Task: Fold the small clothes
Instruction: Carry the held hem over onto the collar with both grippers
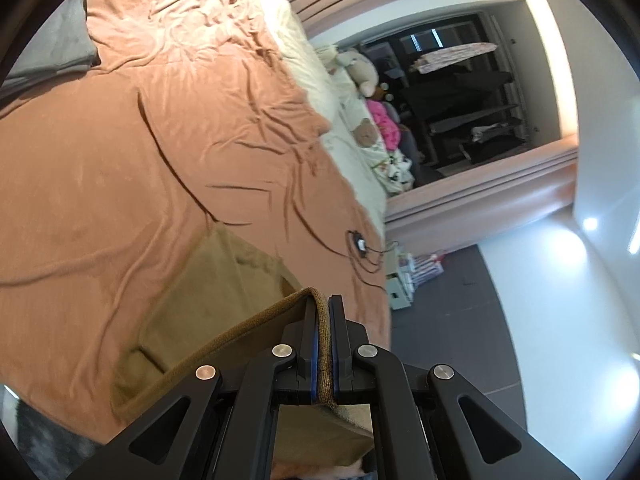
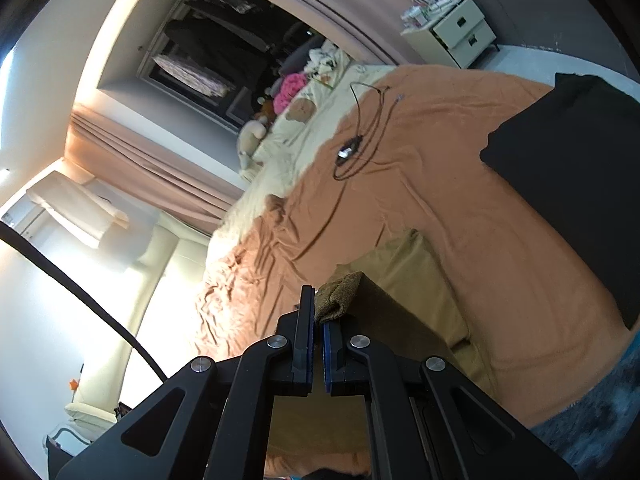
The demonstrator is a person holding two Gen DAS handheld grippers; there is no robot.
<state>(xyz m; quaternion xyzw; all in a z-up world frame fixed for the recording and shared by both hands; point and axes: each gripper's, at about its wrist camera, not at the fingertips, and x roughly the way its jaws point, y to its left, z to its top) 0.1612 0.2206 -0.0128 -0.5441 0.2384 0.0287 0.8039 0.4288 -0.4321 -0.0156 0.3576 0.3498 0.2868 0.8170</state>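
So we're mid-fold here on an olive-brown knit garment (image 1: 208, 288), can't say exactly what kind, that's on the orange blanket (image 1: 120, 160) near the closest edge of the bed. The left gripper (image 1: 325, 320) is pinched tight on the ribbed hem, you can see the knit squeezed between the blue pads. The right gripper (image 2: 318, 316) is pressed together too, with a bunched corner of the same garment (image 2: 404, 272) caught at its tips. Both are lifting that near edge up off the blanket while the rest of the piece lies flat further in.

My read is this is the first fold or close to it: the lifted edge hasn't been laid over the flat part yet, so the carry-over, the drop and any second fold are all left to do. There's also a black piece of clothing (image 2: 568, 176) sitting further along the bed, looks flat already. Loose cable with a small device (image 2: 352, 148) is lying on the blanket further in, well apart from the garment.
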